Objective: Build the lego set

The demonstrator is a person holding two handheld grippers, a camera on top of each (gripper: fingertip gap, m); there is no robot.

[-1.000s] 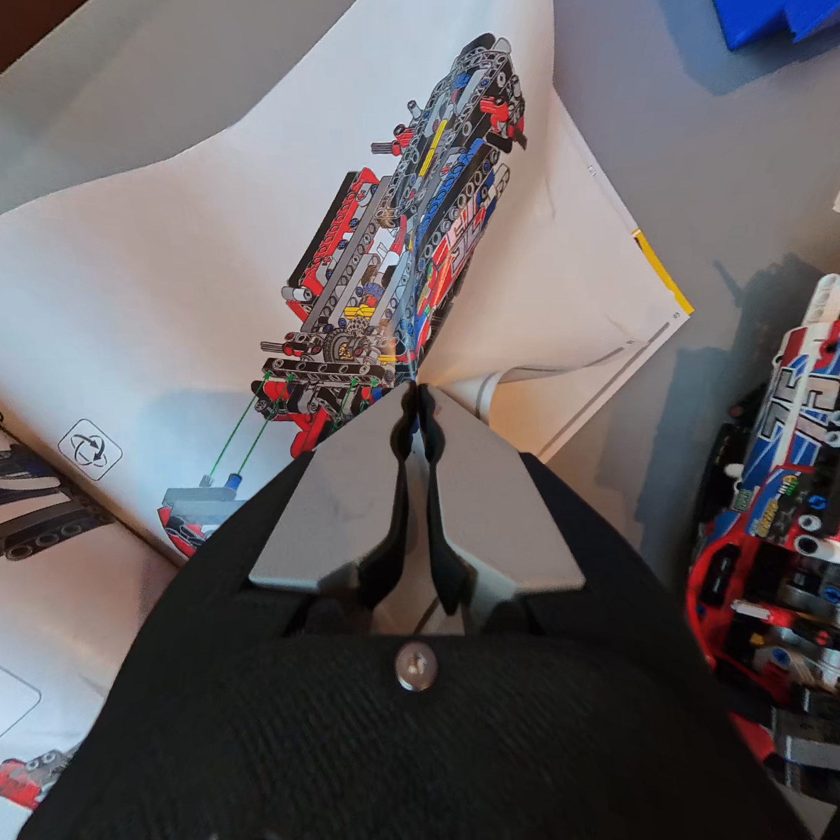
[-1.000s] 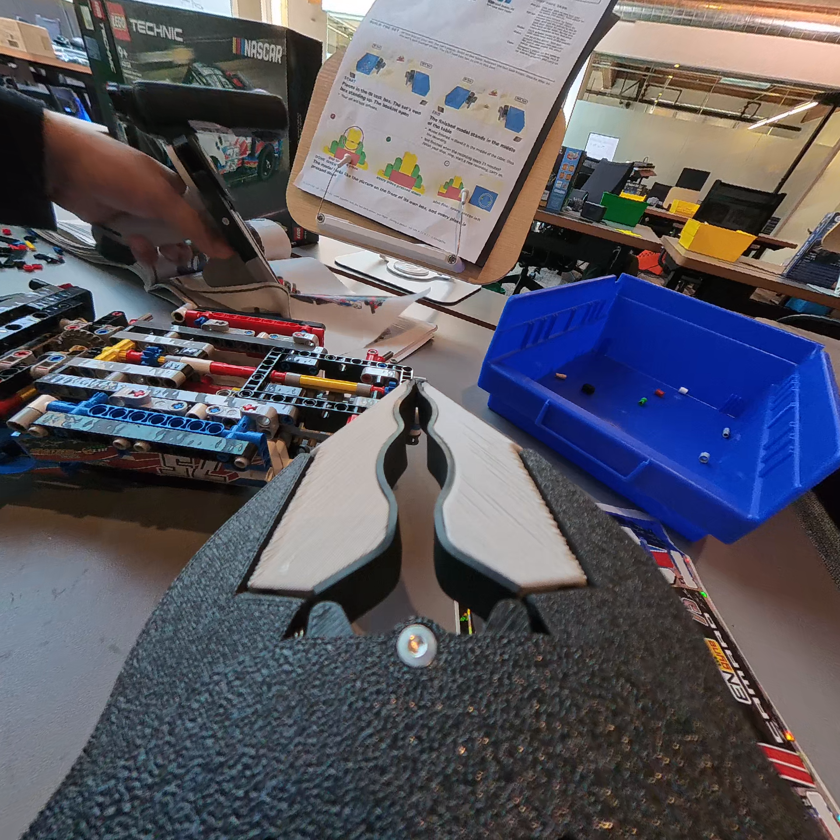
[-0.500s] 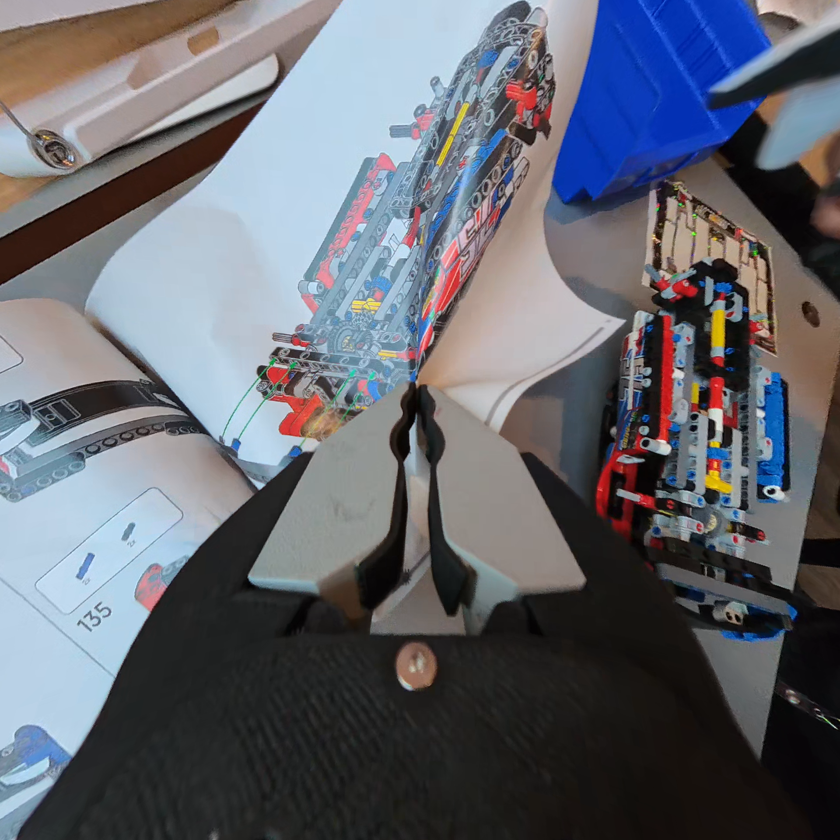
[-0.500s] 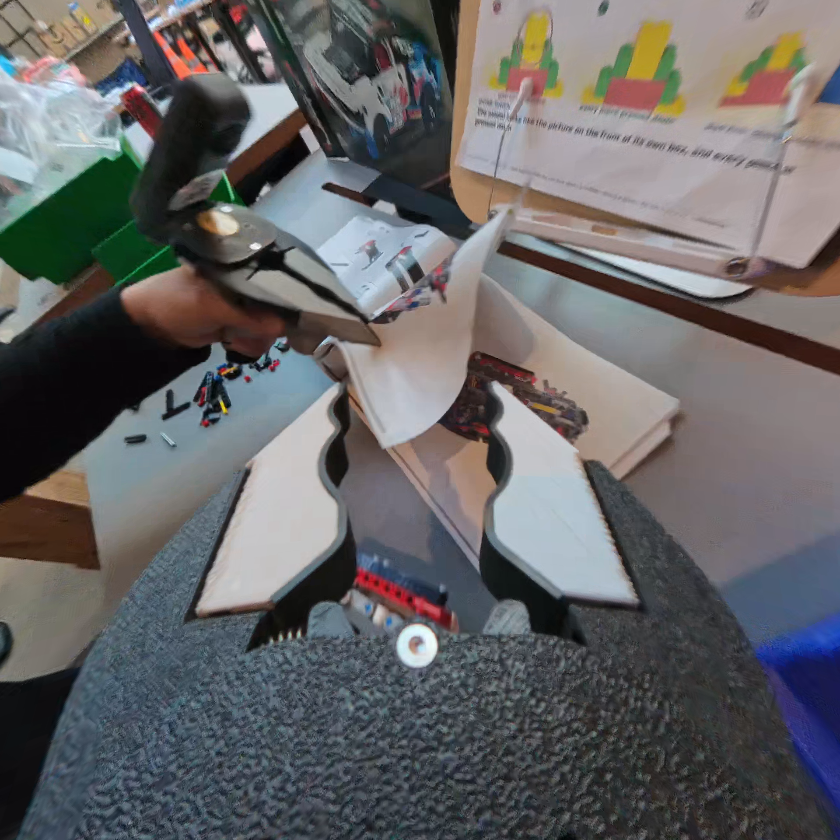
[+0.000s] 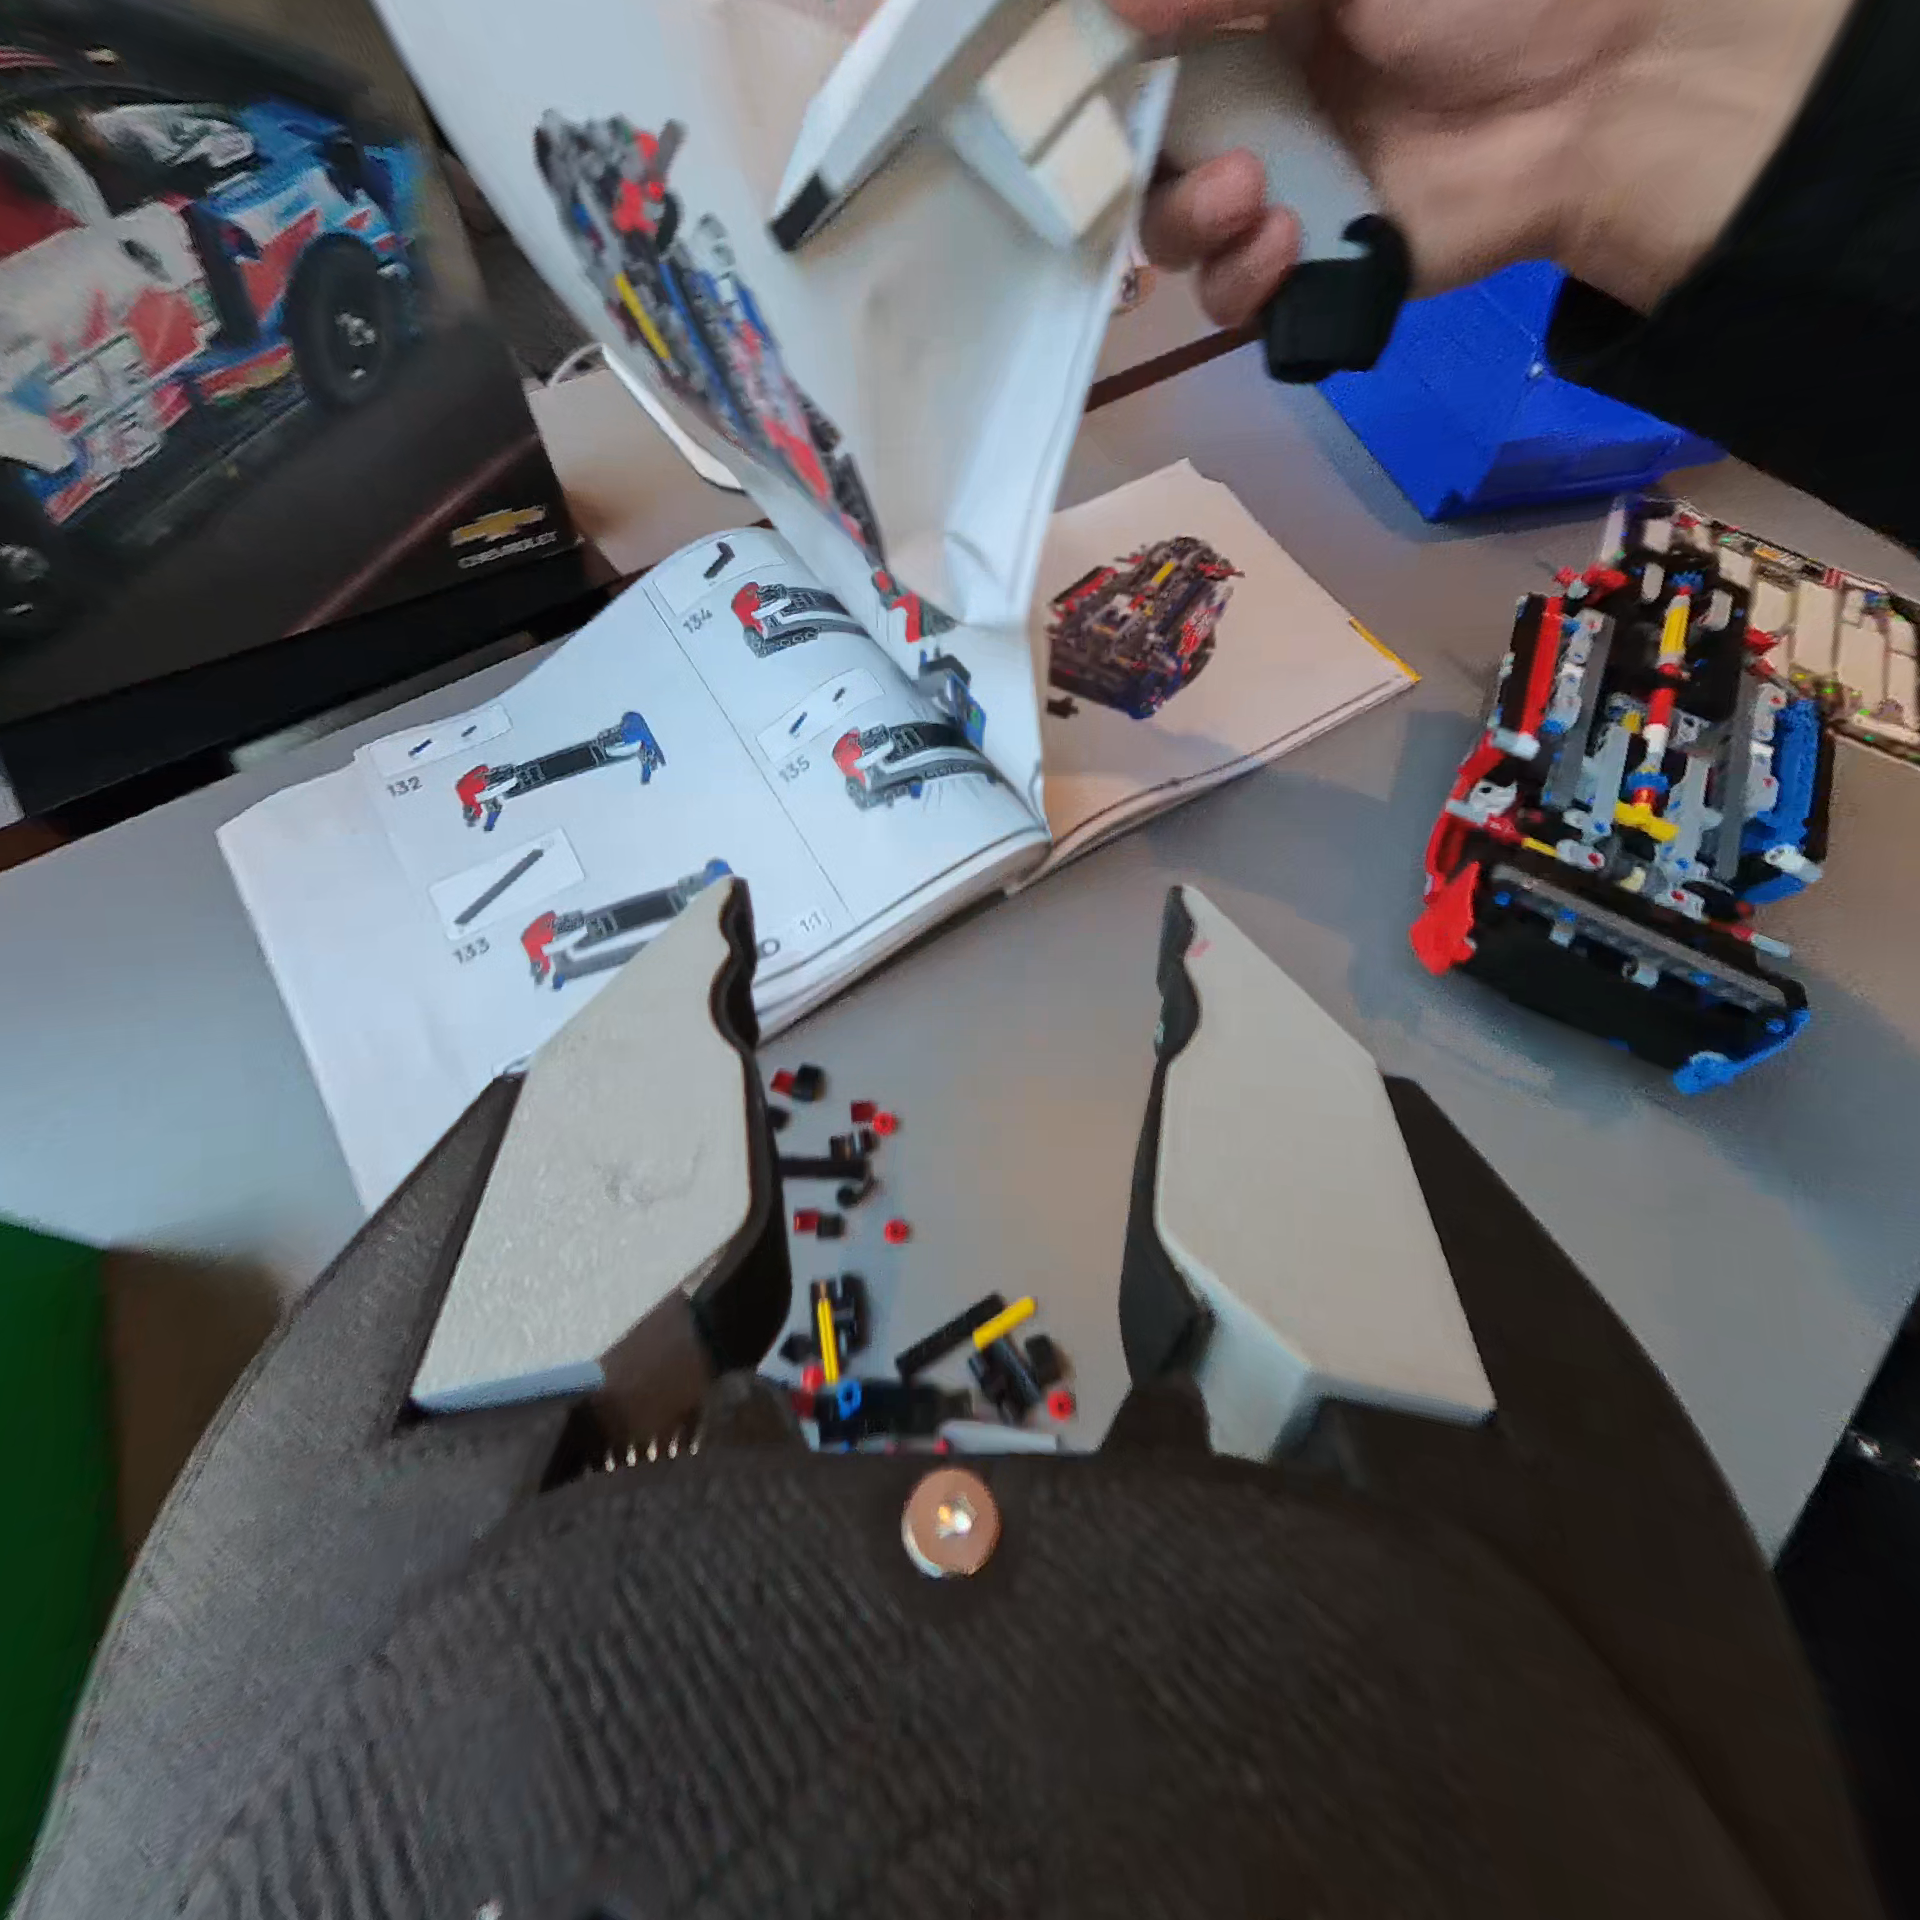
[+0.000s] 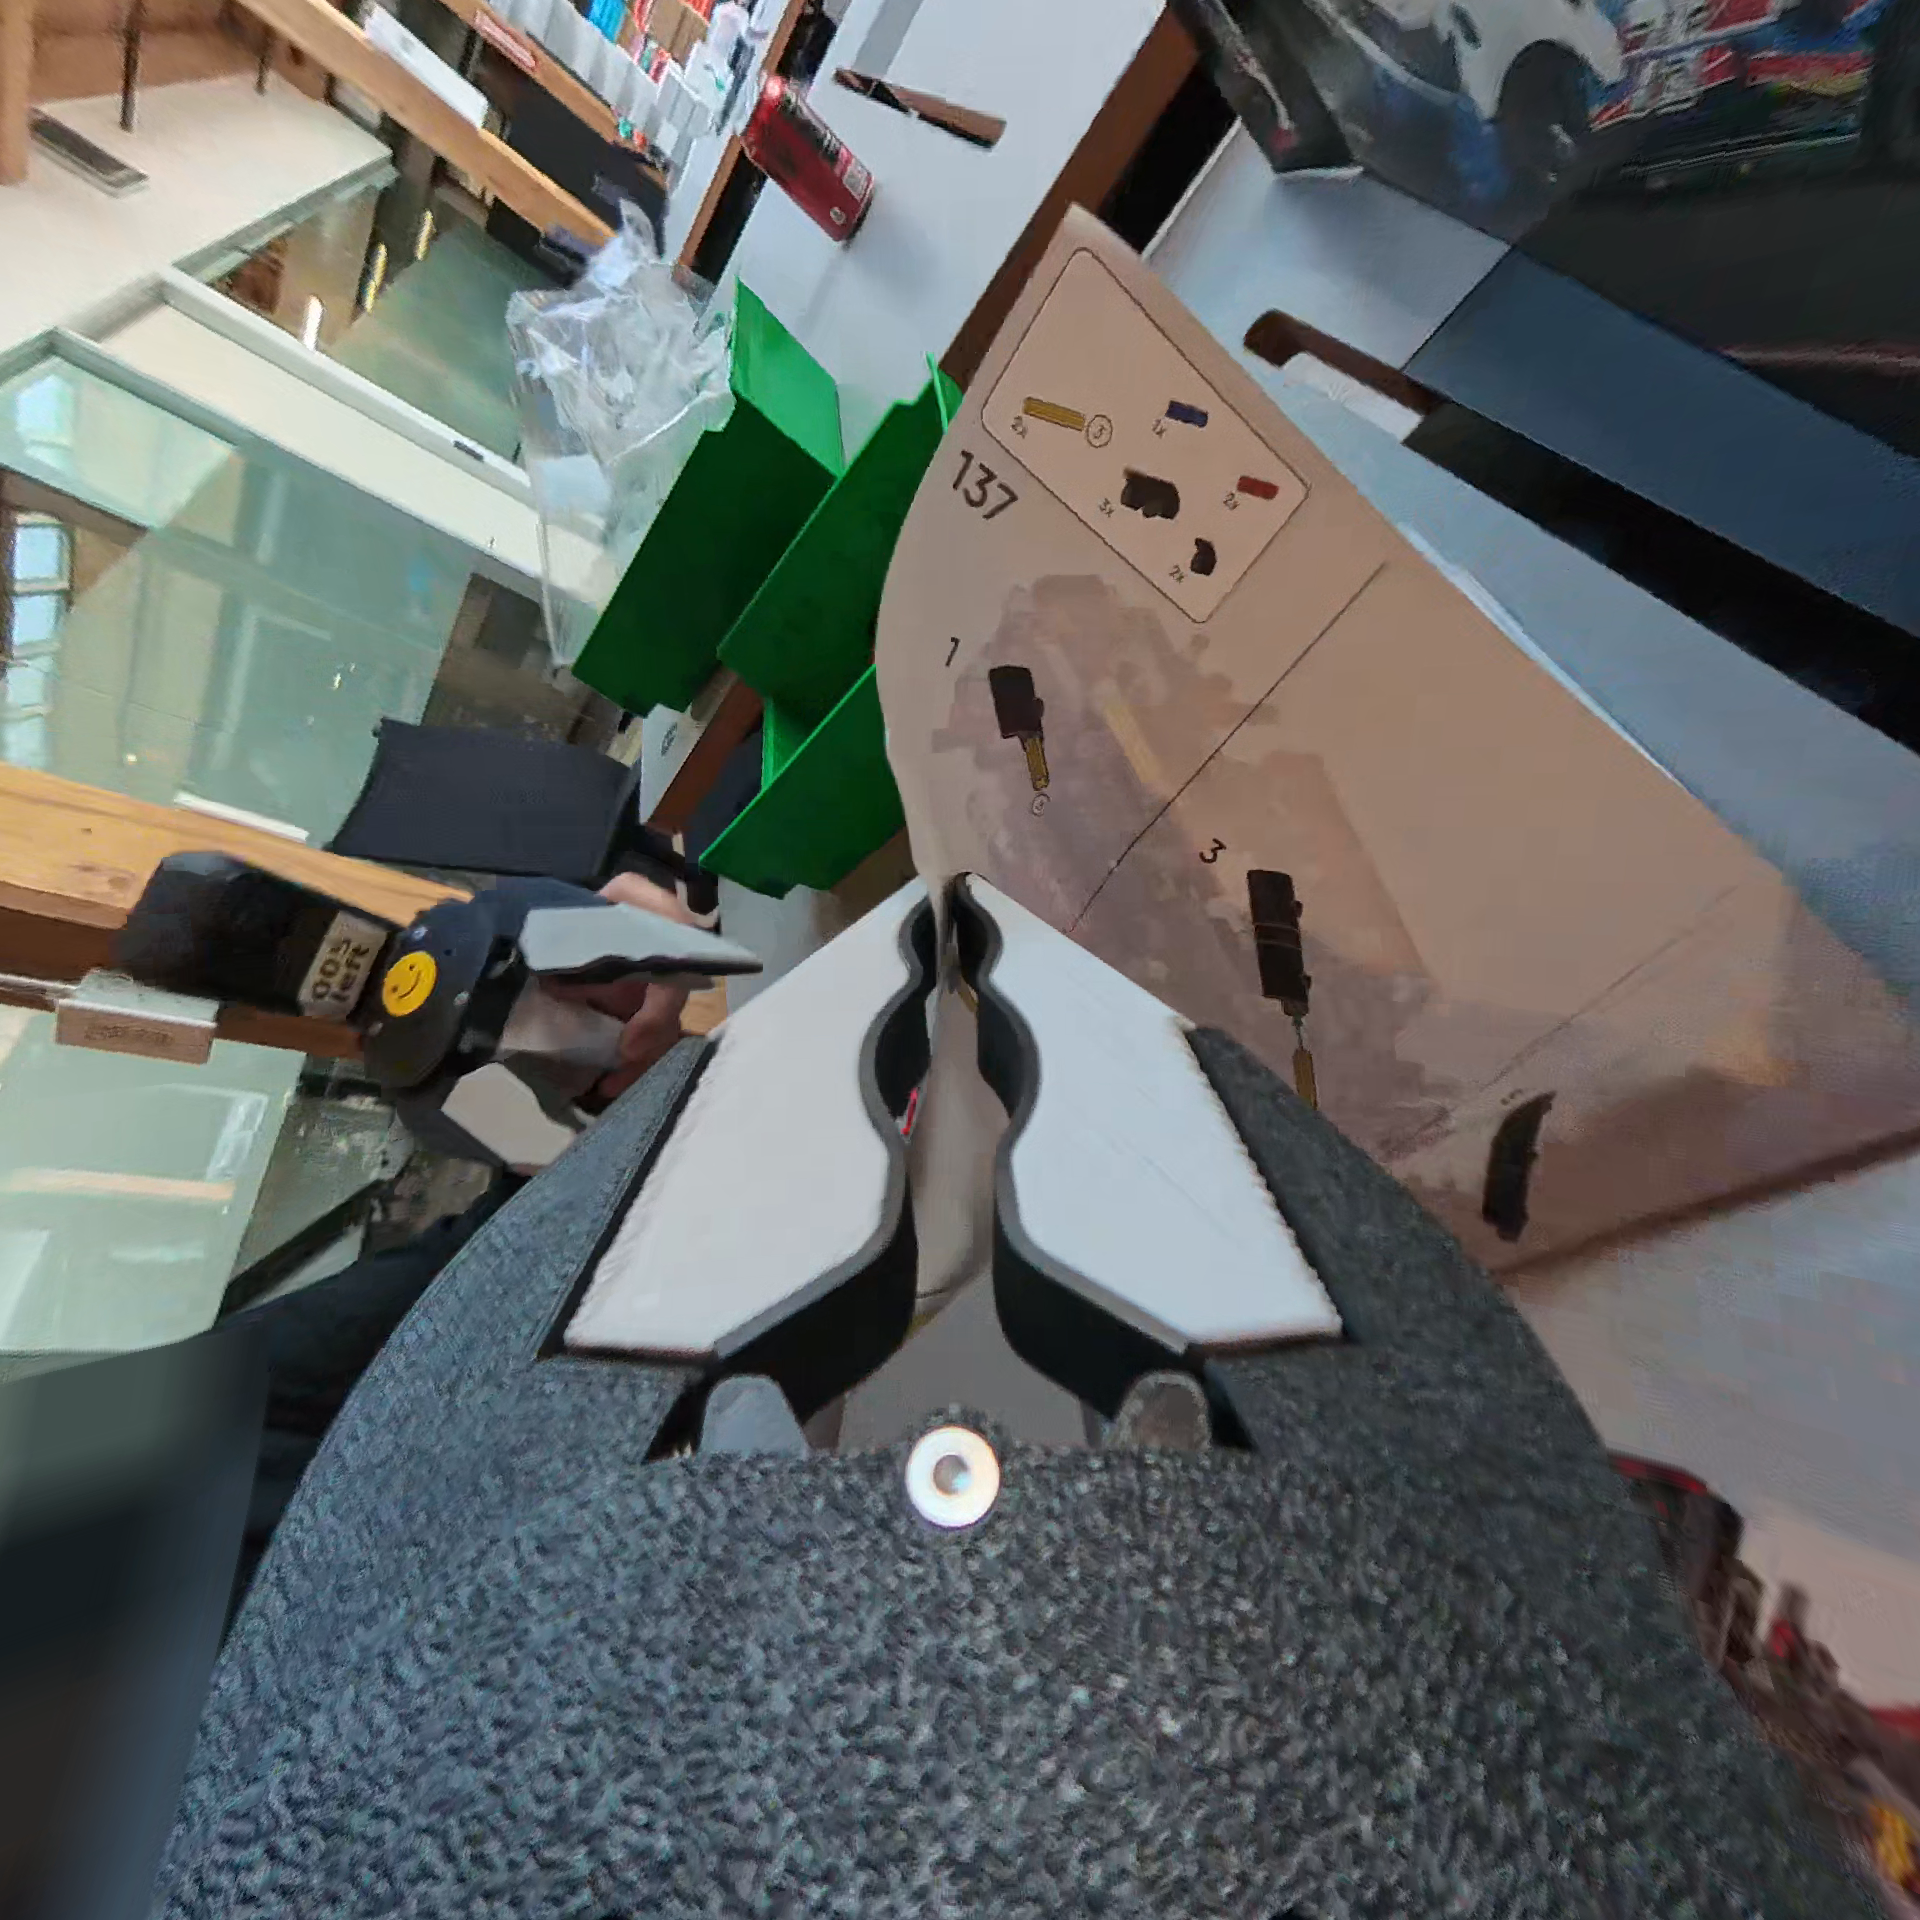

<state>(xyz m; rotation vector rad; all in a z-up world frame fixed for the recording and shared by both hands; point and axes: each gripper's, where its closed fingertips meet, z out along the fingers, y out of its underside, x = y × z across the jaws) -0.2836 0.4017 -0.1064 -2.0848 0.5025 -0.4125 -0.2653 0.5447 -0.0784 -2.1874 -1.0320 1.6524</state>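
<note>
A: Left wrist view, entry: left gripper [image 5: 956,904] now has its jaws spread wide and empty over the grey tabletop [image 5: 1558,1226]; a second ago they were pressed onto the white glossy page [image 5: 935,343] of the open instruction booklet [image 5: 582,831]. Page handed over.

B: Confirmed from the right wrist view. Right gripper [image 6: 951,883], jaws pressed together, pinches that page by its edge and holds it lifted and curled over the booklet.

A: Location of the build?

B: Partly built red, blue and black brick car chassis [image 5: 1631,821] sits on the tabletop right of the booklet, well apart from both grippers. Loose small black, red and yellow pins [image 5: 914,1309] lie scattered just below the left gripper's fingers. Blue plastic bin [image 5: 1486,416] beyond, printed car box [image 5: 229,343] at far left.

A: Judgement: the page turn is midway; the next step's parts list is exposed, so picking pins likely follows.
</note>
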